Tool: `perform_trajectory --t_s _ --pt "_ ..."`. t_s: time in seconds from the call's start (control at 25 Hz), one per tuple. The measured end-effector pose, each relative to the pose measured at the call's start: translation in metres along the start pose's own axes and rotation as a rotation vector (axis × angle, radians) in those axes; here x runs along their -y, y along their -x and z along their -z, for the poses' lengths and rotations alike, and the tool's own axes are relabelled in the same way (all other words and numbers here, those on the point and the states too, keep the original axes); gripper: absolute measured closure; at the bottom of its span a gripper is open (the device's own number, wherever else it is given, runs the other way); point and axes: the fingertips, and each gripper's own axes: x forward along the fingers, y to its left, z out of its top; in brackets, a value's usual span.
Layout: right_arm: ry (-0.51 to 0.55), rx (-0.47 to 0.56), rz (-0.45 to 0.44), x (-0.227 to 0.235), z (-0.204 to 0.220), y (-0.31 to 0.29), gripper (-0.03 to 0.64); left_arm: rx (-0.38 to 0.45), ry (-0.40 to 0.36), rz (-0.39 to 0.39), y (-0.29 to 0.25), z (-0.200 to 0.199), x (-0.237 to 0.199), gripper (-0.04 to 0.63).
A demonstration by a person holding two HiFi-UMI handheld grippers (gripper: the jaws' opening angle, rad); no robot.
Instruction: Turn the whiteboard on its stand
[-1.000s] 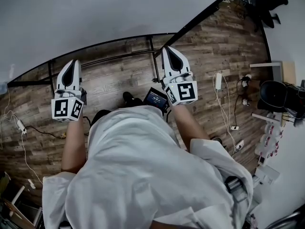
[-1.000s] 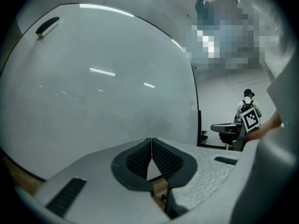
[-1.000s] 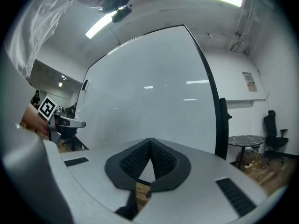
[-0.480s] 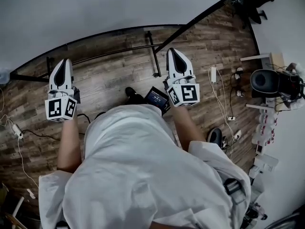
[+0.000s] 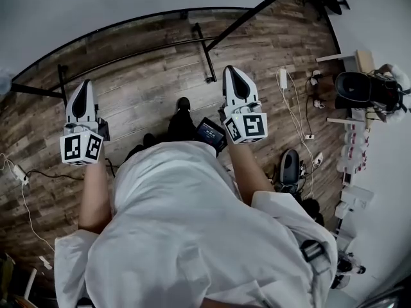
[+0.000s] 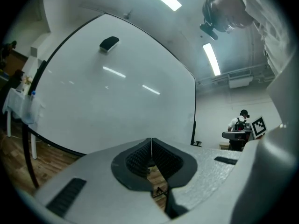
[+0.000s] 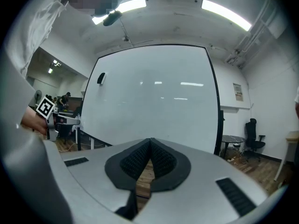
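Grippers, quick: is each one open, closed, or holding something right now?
Left gripper: closed, holding nothing.
Right gripper: closed, holding nothing.

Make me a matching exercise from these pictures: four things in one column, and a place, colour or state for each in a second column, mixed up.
Things:
1. whiteboard
2. eraser
3. floor
4. right gripper

Descriptions:
a. jaws together, nothing between them
b. wood planks
c. white with a black frame
d. on the board's face, near its top

Pairs: 1-c, 2-d, 3-b, 4-a
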Motion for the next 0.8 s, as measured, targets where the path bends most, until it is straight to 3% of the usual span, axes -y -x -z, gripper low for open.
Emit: perform_trajectory --t_s 0.24,0.44,0.64,0.8 --pt "0.001 -0.008 0.007 -0.023 -0.002 0.025 0.620 -0.046 -0.077 0.026 0.034 0.016 0.006 0.588" --pt "-0.050 -0.027 0.004 -0.011 -0.001 0.040 0.620 -0.021 -0.039 -0.008 0.042 0.005 0.017 0.588" --pt "-0.014 0.005 -0.027 -0.010 -0.009 0.055 0.620 -0.020 -0.092 0.044 0.038 -0.007 0.052 0.588" --pt "-0.004 -0.003 -0.052 -0.006 -0.002 0.073 0.620 -0.038 -0.093 0.069 0.035 -0.004 0.080 0.588"
